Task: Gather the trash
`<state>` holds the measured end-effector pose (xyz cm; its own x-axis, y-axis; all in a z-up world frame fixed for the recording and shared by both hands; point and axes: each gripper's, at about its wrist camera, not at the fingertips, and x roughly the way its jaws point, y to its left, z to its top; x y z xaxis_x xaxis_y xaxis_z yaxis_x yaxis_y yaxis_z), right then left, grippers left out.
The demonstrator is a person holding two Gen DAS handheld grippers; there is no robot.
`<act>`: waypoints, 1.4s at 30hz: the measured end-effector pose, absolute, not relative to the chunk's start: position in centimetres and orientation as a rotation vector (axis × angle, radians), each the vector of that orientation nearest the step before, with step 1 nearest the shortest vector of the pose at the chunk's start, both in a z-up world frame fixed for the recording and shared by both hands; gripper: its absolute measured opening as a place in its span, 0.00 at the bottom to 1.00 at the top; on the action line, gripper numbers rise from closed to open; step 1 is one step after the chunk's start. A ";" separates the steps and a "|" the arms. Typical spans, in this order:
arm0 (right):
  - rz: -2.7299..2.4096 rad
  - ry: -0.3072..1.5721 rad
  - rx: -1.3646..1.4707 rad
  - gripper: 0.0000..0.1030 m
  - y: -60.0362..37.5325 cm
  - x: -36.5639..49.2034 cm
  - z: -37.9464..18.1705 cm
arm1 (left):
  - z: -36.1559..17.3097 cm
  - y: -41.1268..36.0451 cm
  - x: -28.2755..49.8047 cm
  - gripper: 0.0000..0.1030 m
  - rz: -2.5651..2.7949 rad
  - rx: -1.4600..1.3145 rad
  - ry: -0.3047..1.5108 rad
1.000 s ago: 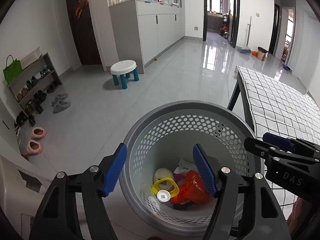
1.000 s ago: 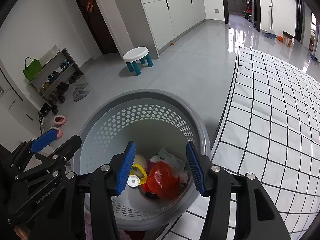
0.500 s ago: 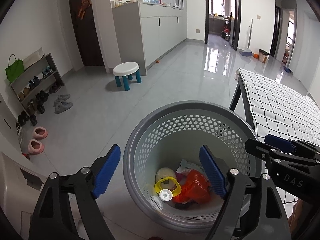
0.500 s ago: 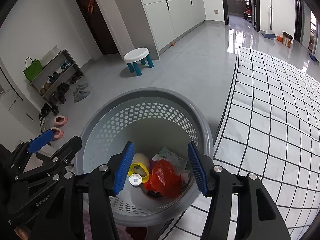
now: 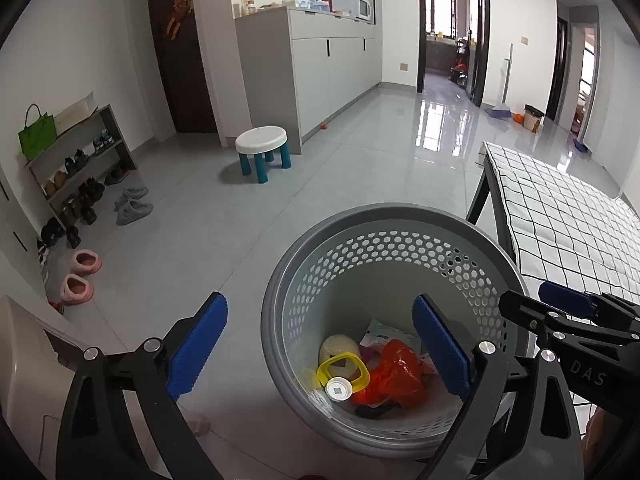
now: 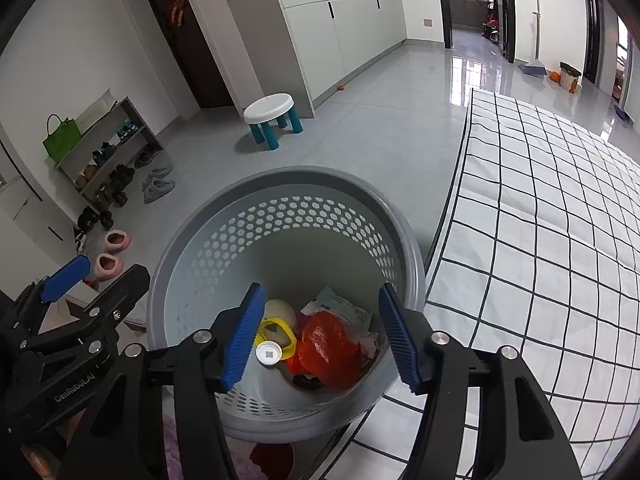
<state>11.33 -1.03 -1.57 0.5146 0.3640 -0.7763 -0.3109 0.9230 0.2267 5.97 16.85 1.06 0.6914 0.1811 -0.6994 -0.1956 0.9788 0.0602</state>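
You held both grippers above the grey perforated basket (image 5: 394, 240), which stood on the floor against the checked mattress (image 6: 540, 216). The left gripper (image 5: 320, 346) had just been opening and its jaws stood wide and empty. The right gripper (image 6: 322, 334) had also been opening, about halfway, with nothing between its pads. The trash (image 6: 326, 344) lay at the basket's bottom. Judged best practice: you should have kept both clear of the rim before withdrawing

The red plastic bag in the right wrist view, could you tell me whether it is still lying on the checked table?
No, the red plastic bag lies inside the grey basket, beside the checked table.
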 end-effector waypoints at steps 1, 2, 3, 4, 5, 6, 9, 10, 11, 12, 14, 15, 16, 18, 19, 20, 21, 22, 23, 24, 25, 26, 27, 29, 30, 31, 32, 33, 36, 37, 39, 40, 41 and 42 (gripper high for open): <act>0.405 0.947 0.060 0.56 -1.0 11.3 -1.5 | 1.1 16.9 5.9 0.90 0.213 -0.020 0.779; 0.404 0.947 0.059 0.56 -1.0 11.2 -1.6 | 1.1 16.9 5.9 0.91 0.215 -0.021 0.778; 0.402 0.947 0.058 0.56 -1.0 11.2 -1.6 | 1.1 16.9 5.9 0.92 0.217 -0.021 0.776; 0.402 0.947 0.058 0.56 -1.0 11.2 -1.6 | 1.1 16.9 5.8 0.92 0.219 -0.021 0.775; 0.402 0.947 0.058 0.57 -1.0 11.2 -1.6 | 1.1 16.9 5.8 0.92 0.220 -0.021 0.774; 0.401 0.948 0.059 0.57 -1.0 11.3 -1.6 | 1.1 16.9 5.8 0.92 0.221 -0.021 0.775; 0.402 0.945 0.058 0.57 -1.1 11.2 -1.7 | 1.1 16.9 5.9 0.93 0.222 -0.018 0.775; 0.401 0.945 0.058 0.58 -1.1 11.2 -1.7 | 1.1 16.9 5.9 0.93 0.222 -0.017 0.775; 0.401 0.945 0.058 0.58 -1.1 11.2 -1.7 | 1.1 16.9 5.9 0.93 0.223 -0.016 0.774; 0.401 0.945 0.058 0.58 -1.1 11.2 -1.7 | 1.0 16.8 5.9 0.93 0.224 -0.016 0.775; 0.400 0.944 0.057 0.58 -1.2 11.2 -1.7 | 1.0 16.8 5.8 0.93 0.225 -0.014 0.778; 0.399 0.943 0.057 0.58 -1.2 11.2 -1.7 | 1.0 16.7 5.9 0.93 0.227 -0.012 0.779; 0.397 0.941 0.054 0.58 -1.2 11.2 -1.7 | 0.9 16.6 5.9 0.93 0.228 -0.008 0.779; 0.393 0.936 0.047 0.58 -1.1 11.1 -1.6 | 1.0 16.5 5.9 0.93 0.230 -0.002 0.777; 0.393 0.935 0.047 0.58 -1.2 11.1 -1.6 | 1.0 16.5 5.9 0.93 0.231 -0.001 0.776; 0.393 0.935 0.047 0.58 -1.2 11.1 -1.6 | 1.0 16.5 5.9 0.93 0.230 -0.003 0.777; 0.392 0.935 0.047 0.58 -1.2 11.1 -1.6 | 1.0 16.5 5.9 0.93 0.230 -0.003 0.777; 0.392 0.935 0.047 0.58 -1.2 11.1 -1.6 | 1.0 16.4 5.9 0.93 0.231 -0.003 0.778; 0.393 0.935 0.047 0.58 -1.2 11.1 -1.6 | 1.0 16.4 6.0 0.93 0.230 -0.004 0.779; 0.392 0.934 0.047 0.58 -1.2 11.0 -1.6 | 1.0 16.4 5.9 0.93 0.230 -0.003 0.778; 0.391 0.933 0.046 0.58 -1.3 11.1 -1.6 | 1.0 16.4 5.9 0.93 0.230 -0.004 0.778; 0.391 0.932 0.046 0.58 -1.3 11.1 -1.6 | 1.0 16.4 5.9 0.93 0.230 -0.003 0.777; 0.391 0.933 0.046 0.58 -1.3 11.1 -1.6 | 1.0 16.5 6.0 0.93 0.229 -0.002 0.778; 0.391 0.933 0.046 0.58 -1.3 11.1 -1.6 | 0.9 16.4 6.0 0.93 0.227 -0.004 0.784; 0.391 0.933 0.046 0.58 -1.3 11.1 -1.6 | 0.8 16.3 6.0 0.93 0.226 -0.005 0.787; 0.391 0.933 0.046 0.58 -1.3 11.1 -1.6 | 0.8 16.2 6.1 0.93 0.226 -0.005 0.790; 0.391 0.933 0.046 0.58 -1.3 11.1 -1.6 | 0.7 16.2 6.1 0.93 0.226 -0.005 0.792; 0.391 0.933 0.046 0.58 -1.3 11.1 -1.6 | 0.7 16.2 6.1 0.93 0.226 -0.005 0.793; 0.387 0.931 0.047 0.58 -1.4 11.1 -1.6 | 0.6 16.2 6.1 0.93 0.228 -0.007 0.795; 0.387 0.930 0.047 0.58 -1.5 11.1 -1.5 | 0.6 16.2 6.1 0.93 0.228 -0.007 0.795; 0.386 0.928 0.046 0.58 -1.5 11.1 -1.5 | 0.7 16.2 6.1 0.93 0.227 -0.007 0.794; 0.386 0.927 0.044 0.58 -1.5 11.1 -1.5 | 0.7 16.2 6.1 0.93 0.226 -0.007 0.794; 0.385 0.926 0.043 0.58 -1.5 11.1 -1.4 | 0.6 16.2 6.2 0.93 0.226 -0.007 0.794; 0.385 0.926 0.041 0.58 -1.5 11.1 -1.4 | 0.6 16.2 6.2 0.93 0.227 -0.006 0.795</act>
